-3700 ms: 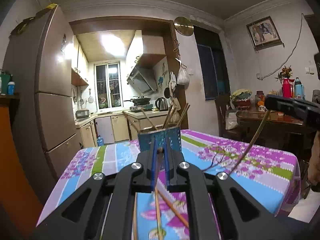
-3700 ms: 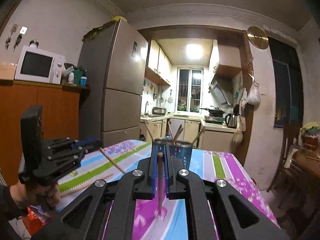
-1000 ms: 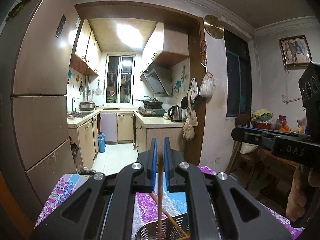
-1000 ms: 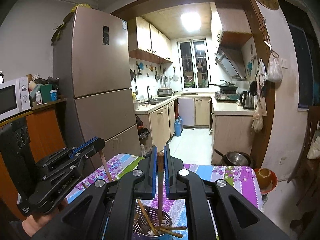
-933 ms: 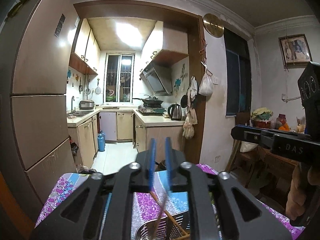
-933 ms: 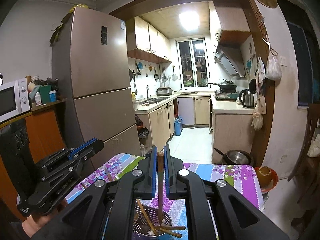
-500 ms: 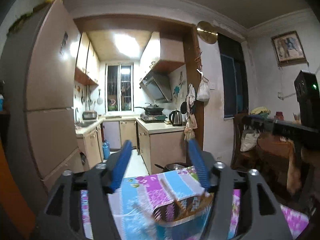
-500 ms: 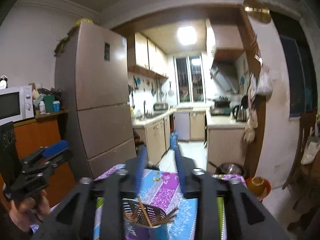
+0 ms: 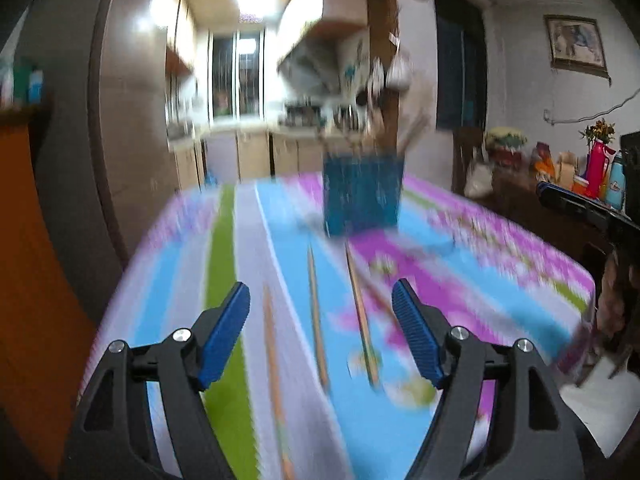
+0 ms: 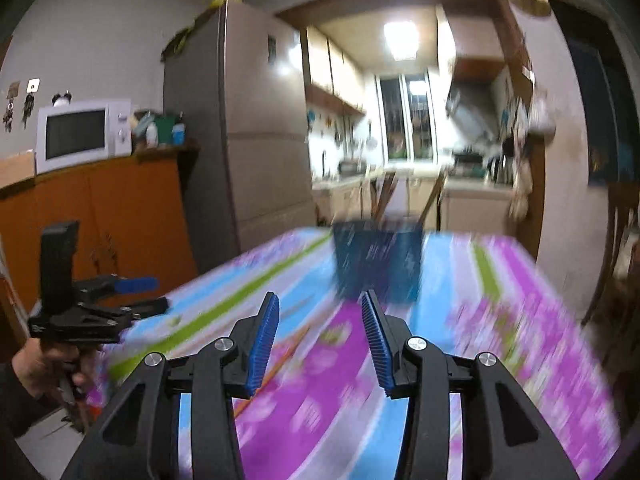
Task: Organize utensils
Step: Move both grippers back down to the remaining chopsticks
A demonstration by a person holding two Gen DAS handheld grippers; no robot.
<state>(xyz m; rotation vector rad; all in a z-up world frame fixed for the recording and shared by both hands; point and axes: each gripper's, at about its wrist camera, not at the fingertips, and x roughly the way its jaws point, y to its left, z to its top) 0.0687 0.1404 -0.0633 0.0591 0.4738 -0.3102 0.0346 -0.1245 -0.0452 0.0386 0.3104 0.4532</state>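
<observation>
Both views badly motion-blurred. Left gripper [image 9: 320, 304], black w/ blue ribbed pads, has its fingers spread wide apart w/ nothing between them, over the striped floral tablecloth [image 9: 500, 280] in pink, blue and green. Right gripper [image 10: 318, 316], same build, fingers also apart and holding nothing.

Blue perforated utensil holder [image 9: 362, 200] stands upright on the cloth toward the far end of the table, w/ brown wooden chopsticks [image 9: 414, 130] sticking out of its top at angles. Approx. three more long thin wooden chopsticks [image 9: 316, 320] lie loose on the cloth betw. the holder and the left gripper, roughly parallel; exact count unclear thru blur.

In right wrist view, holder [image 10: 378, 264] sits just beyond the fingertips, and the left gripper [image 10: 136, 296] shows at the left edge, held by a hand [image 10: 40, 364].
</observation>
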